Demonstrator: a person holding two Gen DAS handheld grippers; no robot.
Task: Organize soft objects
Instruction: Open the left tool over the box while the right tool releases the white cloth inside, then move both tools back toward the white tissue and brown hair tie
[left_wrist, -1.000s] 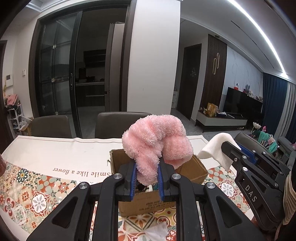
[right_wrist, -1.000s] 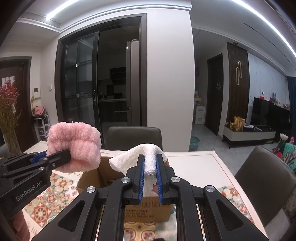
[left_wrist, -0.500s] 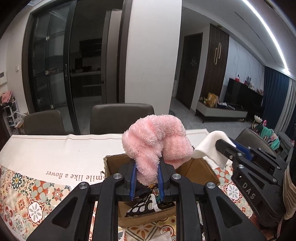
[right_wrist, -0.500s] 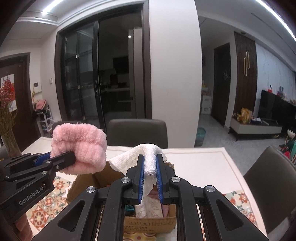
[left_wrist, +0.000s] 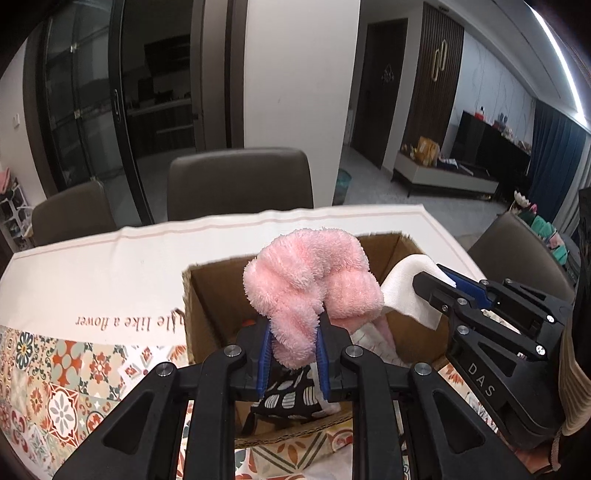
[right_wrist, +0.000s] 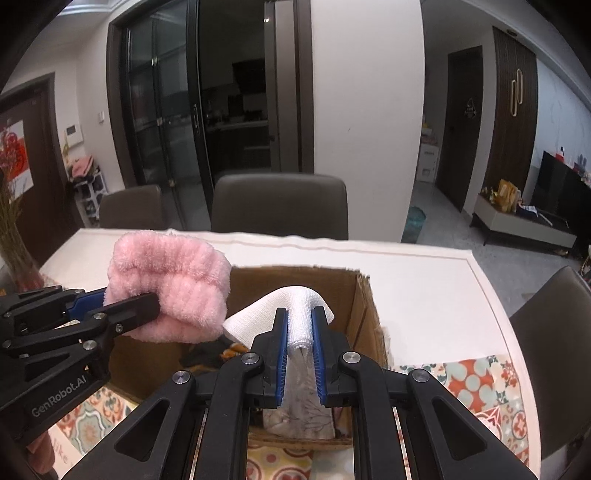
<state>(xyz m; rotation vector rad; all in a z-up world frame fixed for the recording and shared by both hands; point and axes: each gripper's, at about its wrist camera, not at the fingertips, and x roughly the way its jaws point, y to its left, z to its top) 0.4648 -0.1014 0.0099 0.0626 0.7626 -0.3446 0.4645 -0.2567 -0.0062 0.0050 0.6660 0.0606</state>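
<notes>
Pink fluffy cloth (left_wrist: 310, 280) pinched in the left gripper (left_wrist: 291, 354), hanging over the open cardboard box (left_wrist: 207, 295). White cloth (right_wrist: 295, 314) clamped between the blue pads of the right gripper (right_wrist: 299, 365), over the same box, just beside the pink one. Inside the box: a black patterned fabric (left_wrist: 288, 398), pale pink and white pieces (left_wrist: 373, 336), a light printed cloth (right_wrist: 306, 413). Box on a table (right_wrist: 424, 280) with a white-and-tiled tablecloth (left_wrist: 55, 369); brown chairs (right_wrist: 280, 206) behind.
</notes>
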